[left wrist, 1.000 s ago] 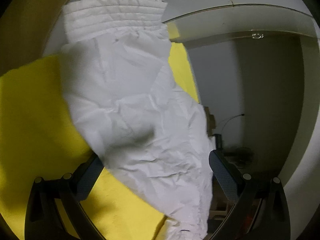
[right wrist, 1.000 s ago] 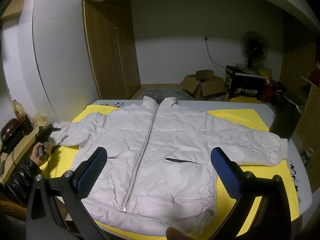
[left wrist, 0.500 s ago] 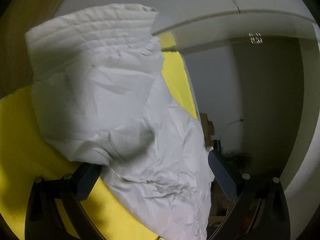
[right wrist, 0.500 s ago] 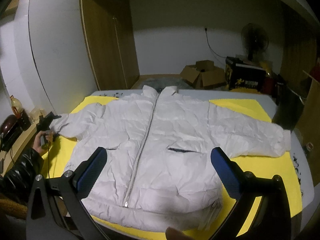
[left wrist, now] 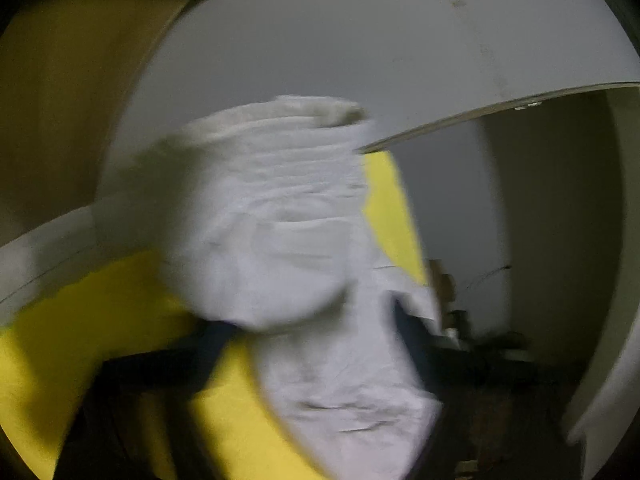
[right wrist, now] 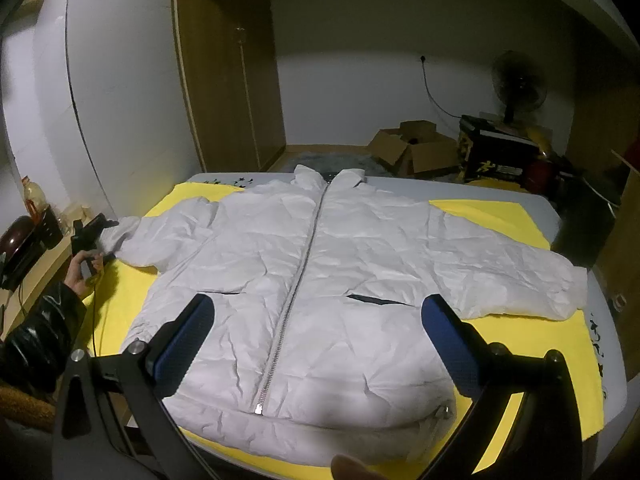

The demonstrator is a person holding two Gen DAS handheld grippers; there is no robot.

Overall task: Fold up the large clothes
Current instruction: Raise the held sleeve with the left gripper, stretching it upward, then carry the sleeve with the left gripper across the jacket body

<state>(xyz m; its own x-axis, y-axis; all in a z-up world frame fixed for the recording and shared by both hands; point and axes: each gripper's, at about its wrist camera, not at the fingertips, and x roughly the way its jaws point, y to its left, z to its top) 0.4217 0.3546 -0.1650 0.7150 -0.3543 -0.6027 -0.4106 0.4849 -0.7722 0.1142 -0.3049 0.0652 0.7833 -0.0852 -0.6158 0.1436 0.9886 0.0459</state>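
Observation:
A white puffer jacket (right wrist: 320, 280) lies face up, zipped, on a yellow sheet (right wrist: 520, 336) on the bed. My right gripper (right wrist: 316, 328) is open and empty, above the jacket's hem. My left gripper (right wrist: 90, 236) is at the jacket's left sleeve cuff (right wrist: 120, 236). The left wrist view is blurred: the cuff (left wrist: 288, 176) stands bunched up between the fingers (left wrist: 408, 332), which have closed in on the sleeve (left wrist: 340, 380).
A wooden wardrobe (right wrist: 228, 80) stands behind the bed. Cardboard boxes (right wrist: 416, 152), a black box and a fan (right wrist: 518, 84) are at the back right. A side table with a bottle (right wrist: 32, 200) is at the left.
The left gripper's fingers have closed on the sleeve, and the cuff has lifted and bunched up with motion blur. The right gripper has moved a little nearer over the jacket.

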